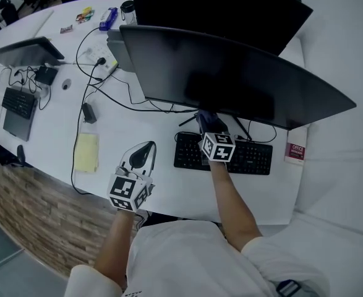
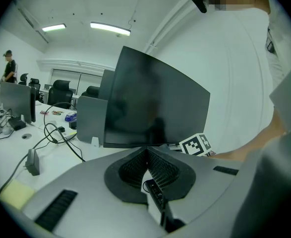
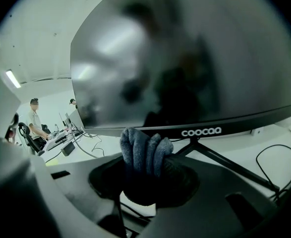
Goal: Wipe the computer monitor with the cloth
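A wide curved black monitor (image 1: 237, 79) stands on the white desk, its dark screen filling the right gripper view (image 3: 195, 58). My right gripper (image 1: 207, 124) is shut on a bunched grey-blue cloth (image 3: 144, 151), held just below the monitor's lower bezel near its stand (image 3: 219, 160). The cloth sits close under the bezel; contact cannot be told. My left gripper (image 1: 139, 158) hovers over the desk's front edge, left of the keyboard, shut with nothing between its ribbed pads (image 2: 157, 170). It faces the monitor (image 2: 150, 108).
A black keyboard (image 1: 246, 156) lies under the monitor. A yellow notepad (image 1: 86, 151), cables (image 1: 107, 98) and a small adapter lie to the left. A second screen (image 1: 29, 49) and keyboard (image 1: 19, 102) stand at far left. A red-labelled box (image 1: 296, 150) sits right. People stand in the background.
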`<state>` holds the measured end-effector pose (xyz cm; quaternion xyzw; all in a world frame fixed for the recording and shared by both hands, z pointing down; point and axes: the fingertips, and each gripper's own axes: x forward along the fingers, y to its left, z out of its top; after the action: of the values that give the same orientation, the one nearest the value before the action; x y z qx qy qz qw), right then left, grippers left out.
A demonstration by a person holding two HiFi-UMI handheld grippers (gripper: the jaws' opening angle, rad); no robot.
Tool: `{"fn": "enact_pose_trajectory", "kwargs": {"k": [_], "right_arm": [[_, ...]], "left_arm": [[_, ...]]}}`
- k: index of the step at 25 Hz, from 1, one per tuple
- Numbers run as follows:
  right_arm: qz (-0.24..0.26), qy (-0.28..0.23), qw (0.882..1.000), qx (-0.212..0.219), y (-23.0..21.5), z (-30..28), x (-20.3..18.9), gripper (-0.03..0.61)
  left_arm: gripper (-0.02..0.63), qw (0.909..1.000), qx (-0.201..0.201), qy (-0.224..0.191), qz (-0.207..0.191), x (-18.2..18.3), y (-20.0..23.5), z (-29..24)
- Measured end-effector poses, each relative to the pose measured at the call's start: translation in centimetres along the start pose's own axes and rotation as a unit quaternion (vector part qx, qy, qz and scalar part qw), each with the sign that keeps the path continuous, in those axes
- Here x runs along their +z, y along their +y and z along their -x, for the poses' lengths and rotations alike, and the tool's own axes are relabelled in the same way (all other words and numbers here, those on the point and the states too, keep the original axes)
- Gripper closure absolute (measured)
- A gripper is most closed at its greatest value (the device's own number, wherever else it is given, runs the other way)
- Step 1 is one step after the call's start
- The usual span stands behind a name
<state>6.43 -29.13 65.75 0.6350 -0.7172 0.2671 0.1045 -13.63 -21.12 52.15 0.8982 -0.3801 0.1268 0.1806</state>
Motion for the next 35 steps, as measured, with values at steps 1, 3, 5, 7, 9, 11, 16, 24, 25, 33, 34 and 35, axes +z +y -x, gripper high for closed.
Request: {"fn": "enact_pose_trajectory", "kwargs": {"k": [1,3,5,7,9,11,16,24,25,33,34,35], "right_arm": [[-0.002,0.000,1.000,0.001,0.5,-0.3,0.0,0.439],[-0.006,-0.001,1.000,0.004,1.5,-0.8,0.1,0.439],[-0.007,0.000,1.000,0.007,2.3,-1.3,0.1,0.439],[-0.012,0.002,1.000,0.010,3.2,-1.7,0.1,0.439],[-0.017,0.004,1.000,0.014,4.1,-2.1,0.1,0.439],[-0.017,0.005,1.000,0.020,5.2,-2.6,0.1,0.439],[-0.018,0.006,0.999,0.042,8.3,-4.4,0.1,0.439],[-0.012,0.008,0.997,0.081,13.6,-6.6,0.1,0.439],[-0.012,0.008,0.996,0.084,14.2,-6.9,0.1,0.439],[-0.025,0.007,0.994,0.103,18.0,-8.6,0.2,0.439],[-0.026,0.008,0.994,0.105,18.3,-8.8,0.2,0.439],[-0.027,0.008,0.994,0.107,18.5,-8.9,0.2,0.439]], "left_arm": [[0.607,1.0000,0.001,0.000,0.001,0.0,0.4,0.1],[0.607,1.0000,0.004,0.001,0.002,-0.1,1.3,0.4],[0.607,1.0000,0.006,0.001,0.003,-0.1,2.0,0.5],[0.607,1.0000,0.007,0.001,0.004,-0.1,2.7,0.7],[0.607,1.0000,0.007,0.000,0.005,-0.1,3.4,0.8],[0.607,1.0000,0.008,0.000,0.005,0.0,4.0,0.9],[0.607,0.9998,0.019,-0.002,0.009,0.0,5.7,1.4],[0.607,0.9986,0.049,-0.010,0.018,0.0,8.9,3.4],[0.607,0.9983,0.053,-0.011,0.019,0.0,9.2,3.7],[0.607,0.9965,0.076,-0.014,0.033,-1.0,11.0,5.4],[0.607,0.9964,0.077,-0.014,0.034,-1.1,11.1,5.5],[0.607,0.9963,0.077,-0.014,0.035,-1.2,11.1,5.6]]}}
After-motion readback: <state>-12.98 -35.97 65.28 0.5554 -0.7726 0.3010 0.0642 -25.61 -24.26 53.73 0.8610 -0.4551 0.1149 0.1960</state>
